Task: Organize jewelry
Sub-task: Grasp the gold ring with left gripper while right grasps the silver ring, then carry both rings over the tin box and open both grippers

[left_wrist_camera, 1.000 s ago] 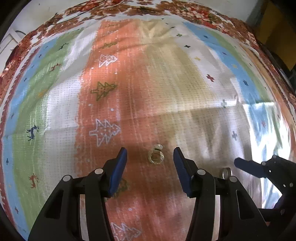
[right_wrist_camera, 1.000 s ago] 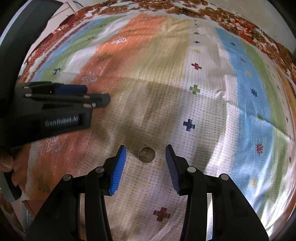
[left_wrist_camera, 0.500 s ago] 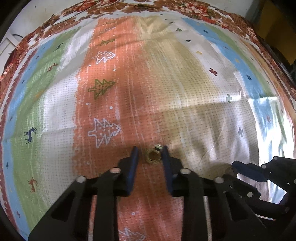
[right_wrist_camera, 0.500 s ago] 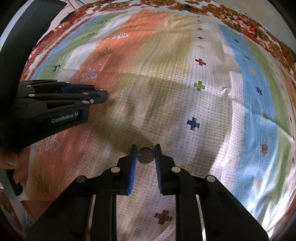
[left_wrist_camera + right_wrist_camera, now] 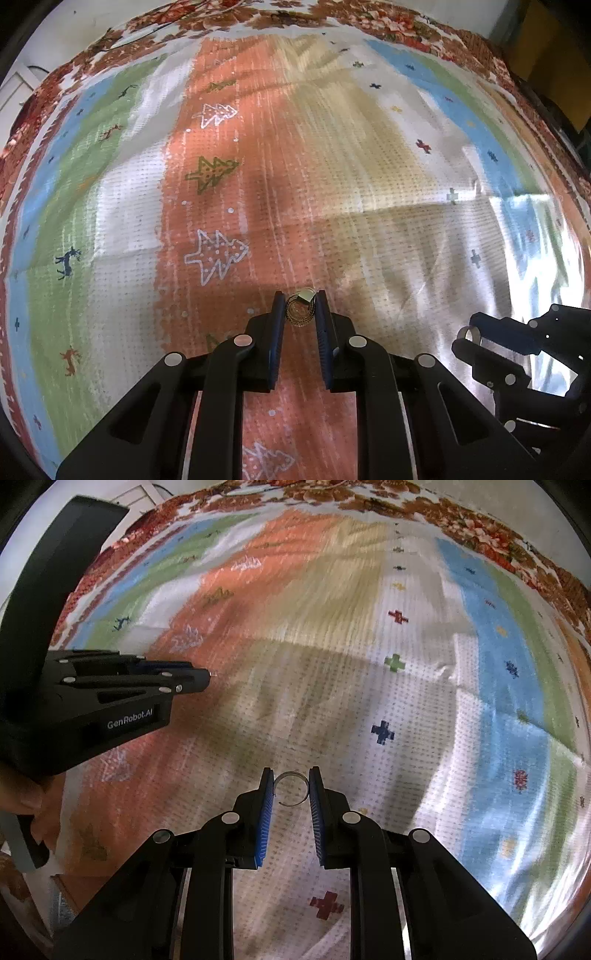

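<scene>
My left gripper point(image 5: 300, 308) is shut on a gold filigree ring point(image 5: 300, 313) with a pale stone, held between its blue pads just above the orange stripe of the cloth. My right gripper point(image 5: 291, 788) is shut on a thin silver ring point(image 5: 291, 789), pinched at both sides and lifted off the cloth. The right gripper also shows at the right edge of the left wrist view point(image 5: 476, 339) with the silver ring point(image 5: 470, 335) at its tip. The left gripper shows at the left of the right wrist view point(image 5: 207, 675).
A striped patterned tablecloth point(image 5: 332, 166) with trees, crosses and a floral border covers the whole table. A hand point(image 5: 26, 797) holds the left gripper's handle at the left edge. A dark yellow object point(image 5: 546, 55) stands past the far right corner.
Both grippers were open around their rings a second ago. Both have closed on them, and the rings now sit pinched between the pads, slightly raised.
</scene>
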Available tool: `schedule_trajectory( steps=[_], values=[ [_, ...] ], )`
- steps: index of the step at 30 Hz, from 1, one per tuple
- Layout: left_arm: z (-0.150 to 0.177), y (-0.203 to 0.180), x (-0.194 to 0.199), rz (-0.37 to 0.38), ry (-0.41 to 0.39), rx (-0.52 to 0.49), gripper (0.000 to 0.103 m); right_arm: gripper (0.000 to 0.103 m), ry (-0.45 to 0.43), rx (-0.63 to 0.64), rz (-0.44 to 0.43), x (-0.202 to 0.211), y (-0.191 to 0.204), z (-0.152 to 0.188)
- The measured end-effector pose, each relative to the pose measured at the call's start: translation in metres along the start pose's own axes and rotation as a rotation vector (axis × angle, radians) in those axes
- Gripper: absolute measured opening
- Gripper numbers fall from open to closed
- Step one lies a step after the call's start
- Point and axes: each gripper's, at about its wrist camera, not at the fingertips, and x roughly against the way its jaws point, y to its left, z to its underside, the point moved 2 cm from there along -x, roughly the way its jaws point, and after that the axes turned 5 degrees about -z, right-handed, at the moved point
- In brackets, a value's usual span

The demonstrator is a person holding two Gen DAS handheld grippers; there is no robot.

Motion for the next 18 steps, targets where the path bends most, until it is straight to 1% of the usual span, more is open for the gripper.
schedule_trajectory(
  steps=[18],
  values=[
    [0.022,0.004,0.056,0.027,-0.088,0.034,0.016,0.020,-0.078,0.013,-0.006,0.041,0.021,0.014]
  ],
)
